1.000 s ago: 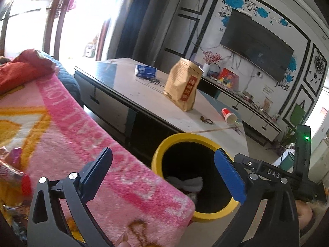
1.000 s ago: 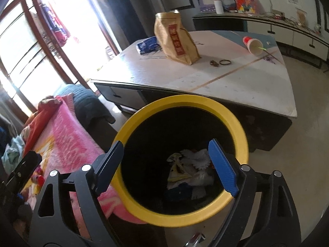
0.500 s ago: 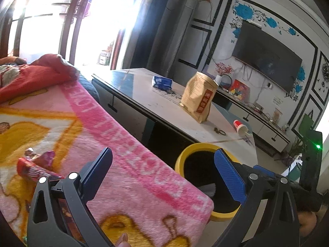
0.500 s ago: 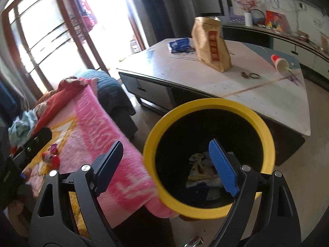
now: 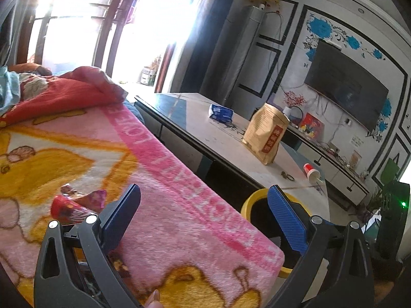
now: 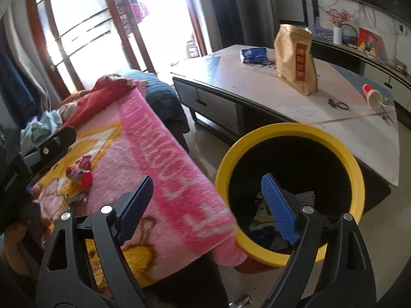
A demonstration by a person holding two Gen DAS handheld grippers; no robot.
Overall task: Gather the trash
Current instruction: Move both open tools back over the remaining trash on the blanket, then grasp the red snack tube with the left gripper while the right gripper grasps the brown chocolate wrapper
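A: Trash wrappers (image 6: pixel 78 173) lie on pink blanket (image 6: pixel 159 154), beside yellow-rimmed bin (image 6: pixel 290 192) holding scraps.
B: Grippers?
A: Left gripper (image 5: pixel 204 211) wide apart, empty. Right gripper (image 6: pixel 206 200) wide apart, empty, one finger over bin.

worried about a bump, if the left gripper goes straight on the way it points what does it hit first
Probably the pink blanket: it fills the space between the open jaws of the left gripper. Depth is hard to judge.

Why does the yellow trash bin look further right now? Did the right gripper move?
Yes. The right gripper swung left: the yellow trash bin, which stands fixed by the coffee table, slid rightward in its view, and more pink blanket appeared.
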